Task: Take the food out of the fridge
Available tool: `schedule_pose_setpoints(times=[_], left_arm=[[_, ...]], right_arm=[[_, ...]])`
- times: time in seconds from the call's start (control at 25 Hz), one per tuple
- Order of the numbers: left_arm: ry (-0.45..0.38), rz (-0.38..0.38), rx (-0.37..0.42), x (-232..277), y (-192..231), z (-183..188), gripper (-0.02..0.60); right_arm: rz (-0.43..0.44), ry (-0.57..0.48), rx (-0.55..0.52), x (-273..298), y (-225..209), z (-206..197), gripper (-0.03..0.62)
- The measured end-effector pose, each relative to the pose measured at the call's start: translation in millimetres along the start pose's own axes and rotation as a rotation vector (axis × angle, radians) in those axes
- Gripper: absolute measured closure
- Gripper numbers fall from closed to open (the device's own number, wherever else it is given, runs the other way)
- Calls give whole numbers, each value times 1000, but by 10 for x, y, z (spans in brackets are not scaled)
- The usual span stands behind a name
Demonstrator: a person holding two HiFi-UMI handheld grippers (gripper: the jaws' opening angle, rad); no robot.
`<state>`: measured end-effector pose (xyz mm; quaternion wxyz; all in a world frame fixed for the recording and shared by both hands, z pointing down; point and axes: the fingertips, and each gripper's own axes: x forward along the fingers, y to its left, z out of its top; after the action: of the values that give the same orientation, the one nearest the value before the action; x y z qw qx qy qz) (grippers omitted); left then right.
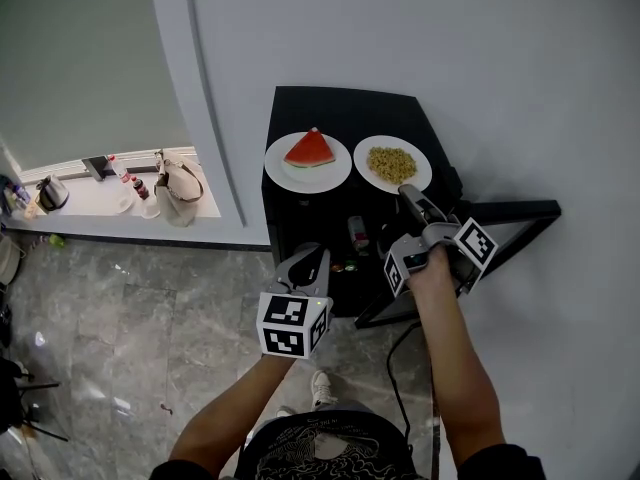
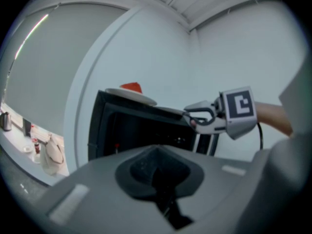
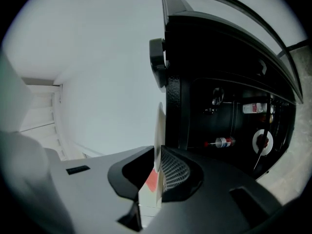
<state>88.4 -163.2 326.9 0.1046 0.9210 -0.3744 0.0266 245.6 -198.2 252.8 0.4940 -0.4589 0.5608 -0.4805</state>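
There's the right gripper (image 1: 410,198), jaws pinching the rim of the round white plate of yellow noodles (image 1: 361,166) atop the open black mini fridge (image 1: 340,110), left gripper (image 1: 305,262) hanging in front, jaws pressed together, empty.

A beige bag (image 1: 178,190), a kettle (image 1: 50,194) and small bottles (image 1: 139,187) stand on a white ledge (image 1: 92,204).

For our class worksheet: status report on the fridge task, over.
Left gripper shut, empty. Right gripper astride noodle plate rim, grip unclear. Watermelon plate beside it atop fridge. Door open; nothing blocking.
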Motion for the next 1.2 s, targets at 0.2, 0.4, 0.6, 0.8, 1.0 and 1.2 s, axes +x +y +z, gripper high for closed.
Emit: schedule_pose_setpoints(times=[0.2, 0.4, 0.6, 0.8, 1.0, 1.2], left_arm=[[12, -4, 5, 65, 20, 9, 581], [19, -4, 8, 140, 48, 15, 581], [26, -21, 22, 23, -72, -42, 581], [36, -39, 20, -101, -167, -94, 581], [38, -55, 22, -304, -247, -126, 581], [44, -62, 40, -529, -305, -207, 581]], right_arm=[[30, 5, 1, 16, 8, 23, 583], [68, 3, -60, -142, 52, 38, 583], [84, 54, -250, -532, 47, -234, 583], [-1, 166, -558, -740, -115, -619, 583], [-86, 222, -790, -955, -321, -920, 583], [-138, 281, -1042, -1131, -482, -1253, 583]])
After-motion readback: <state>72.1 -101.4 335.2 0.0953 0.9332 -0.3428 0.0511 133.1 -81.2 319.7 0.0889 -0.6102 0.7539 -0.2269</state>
